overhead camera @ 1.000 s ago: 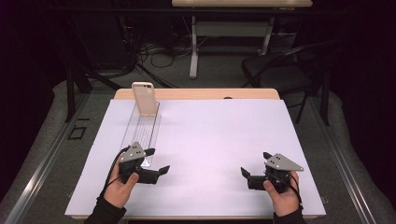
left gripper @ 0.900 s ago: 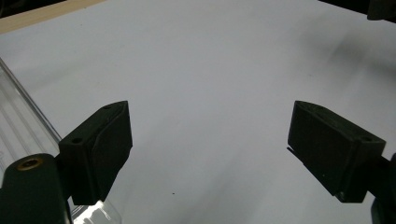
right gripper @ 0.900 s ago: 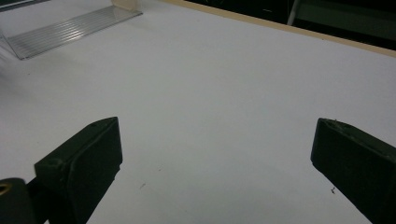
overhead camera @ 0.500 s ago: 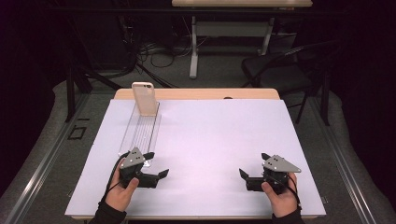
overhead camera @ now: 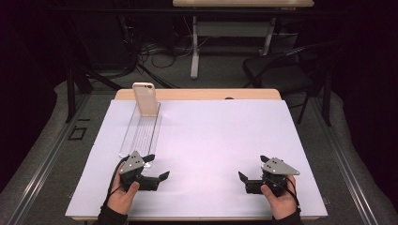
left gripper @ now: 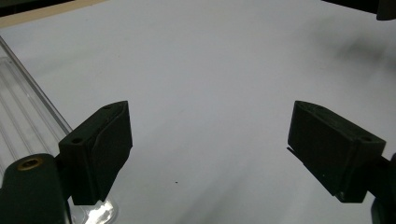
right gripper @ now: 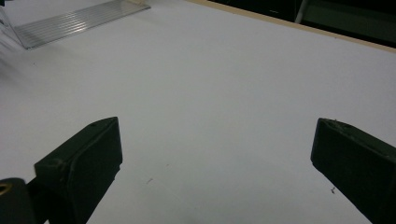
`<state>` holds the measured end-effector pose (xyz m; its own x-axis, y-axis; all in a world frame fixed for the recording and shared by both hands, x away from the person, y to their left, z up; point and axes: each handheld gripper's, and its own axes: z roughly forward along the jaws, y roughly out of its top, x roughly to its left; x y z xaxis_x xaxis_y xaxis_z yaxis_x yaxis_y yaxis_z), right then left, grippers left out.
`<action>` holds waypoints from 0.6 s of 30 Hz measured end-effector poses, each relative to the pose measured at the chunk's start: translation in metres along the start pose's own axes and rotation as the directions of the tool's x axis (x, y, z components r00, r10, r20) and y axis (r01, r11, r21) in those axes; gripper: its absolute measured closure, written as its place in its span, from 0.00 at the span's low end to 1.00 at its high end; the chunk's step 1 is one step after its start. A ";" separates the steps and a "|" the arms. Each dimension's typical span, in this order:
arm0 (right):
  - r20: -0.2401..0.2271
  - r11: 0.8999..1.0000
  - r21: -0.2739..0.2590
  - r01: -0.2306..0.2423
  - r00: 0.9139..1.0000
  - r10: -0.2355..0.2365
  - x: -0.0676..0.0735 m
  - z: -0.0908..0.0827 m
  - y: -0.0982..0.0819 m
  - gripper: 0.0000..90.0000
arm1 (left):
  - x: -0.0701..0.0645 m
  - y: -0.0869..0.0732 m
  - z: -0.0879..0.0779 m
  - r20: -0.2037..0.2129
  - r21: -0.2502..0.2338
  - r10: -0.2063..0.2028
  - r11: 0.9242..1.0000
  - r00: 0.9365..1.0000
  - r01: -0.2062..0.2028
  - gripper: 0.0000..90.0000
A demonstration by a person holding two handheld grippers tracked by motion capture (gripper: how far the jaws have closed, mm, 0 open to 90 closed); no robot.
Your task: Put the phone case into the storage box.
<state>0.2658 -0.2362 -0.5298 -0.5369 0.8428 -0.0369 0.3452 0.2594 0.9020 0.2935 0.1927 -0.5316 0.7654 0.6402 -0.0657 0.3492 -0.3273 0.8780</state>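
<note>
**Right gripper over bare white table**

The right gripper (right gripper: pixel 212 158) looks along its two black jaws, which rise from the bottom edge set wide apart with nothing between them but the white table surface (right gripper: pixel 219 93). The left jaw shows a small screw hole near its top; the right jaw runs off the frame's right side. Far off at the upper left lies a clear ribbed tray (right gripper: pixel 74 21), flat on the white sheet (its near end is blurred). A tan wooden table edge (right gripper: pixel 299 29) runs slantwise across the upper right, with dark floor beyond. A few tiny specks dot the sheet near the jaws
</note>
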 end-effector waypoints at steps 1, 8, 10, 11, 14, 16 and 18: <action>-0.001 1.000 0.002 0.000 1.000 0.000 0.000 0.000 0.000 0.02 | 0.000 -0.001 0.000 0.003 -0.004 -0.002 1.000 1.000 0.002 0.16; -0.009 1.000 0.004 -0.004 1.000 0.004 0.002 0.004 -0.003 0.02 | 0.000 -0.004 0.003 0.012 0.003 -0.010 1.000 1.000 0.010 0.16; -0.012 1.000 0.009 0.000 1.000 0.001 0.003 0.004 -0.003 0.02 | 0.000 -0.005 0.004 0.012 0.008 -0.010 1.000 1.000 0.010 0.16; -0.013 1.000 0.008 -0.001 1.000 0.001 0.003 0.005 -0.004 0.02 | 0.001 -0.005 0.004 0.011 0.010 -0.009 1.000 1.000 0.009 0.16; -0.011 1.000 0.009 -0.005 1.000 0.005 0.003 0.006 -0.005 0.02 | 0.002 -0.007 0.005 0.010 0.014 -0.019 1.000 1.000 0.019 0.16; -0.012 1.000 0.007 -0.002 1.000 0.002 0.002 0.006 -0.006 0.02 | 0.002 -0.007 0.005 0.009 0.012 -0.027 1.000 1.000 0.026 0.16; -0.015 1.000 0.010 -0.003 1.000 0.003 0.002 0.007 -0.006 0.02 | 0.003 -0.007 0.004 0.009 0.010 -0.024 1.000 1.000 0.024 0.16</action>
<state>0.2675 -0.2329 -0.5384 -0.5472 0.8365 -0.0282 0.3541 0.2618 0.8978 0.2952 0.1938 -0.5403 0.7614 0.6418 -0.0913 0.3732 -0.3188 0.8713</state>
